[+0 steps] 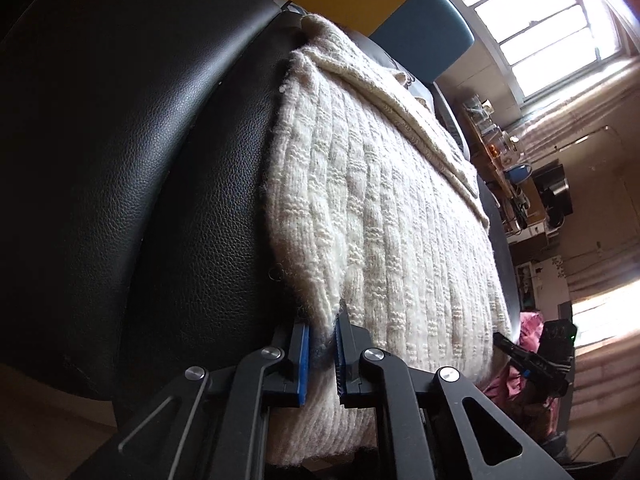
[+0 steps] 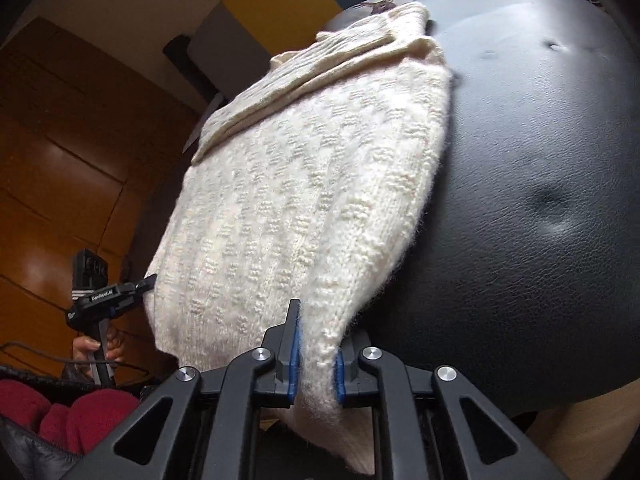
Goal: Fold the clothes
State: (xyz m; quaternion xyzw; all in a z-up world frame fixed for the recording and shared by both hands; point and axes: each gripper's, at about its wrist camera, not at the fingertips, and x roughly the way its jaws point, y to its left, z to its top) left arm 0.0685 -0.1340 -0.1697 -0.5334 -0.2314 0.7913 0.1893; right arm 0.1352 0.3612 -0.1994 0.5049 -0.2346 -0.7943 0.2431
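A cream, chunky cable-knit wool sweater [image 1: 384, 208] lies spread over a black, pebbled leather sofa cushion [image 1: 140, 152], its folded-over collar or sleeve band at the far end. The left tongs [image 1: 322, 354] are clamped on the sweater's near hem corner, the knit pinched between the blue pads [image 1: 305, 364], with the body of the garment stretching away from them and to their right. The right tongs [image 2: 316, 356] are likewise clamped on the opposite near corner of the sweater [image 2: 304, 200], a pleat of wool squeezed between their blue pads [image 2: 295, 360] and a loose flap hanging below them.

In the right wrist view the left tongs [image 2: 146, 283] show small at the sweater's far edge, held by a hand [image 2: 96, 350]; their tips are buried in the knit. The hem between the two grips is cut off by the black tong frames. The clutter on the distant shelf is too small to make out.
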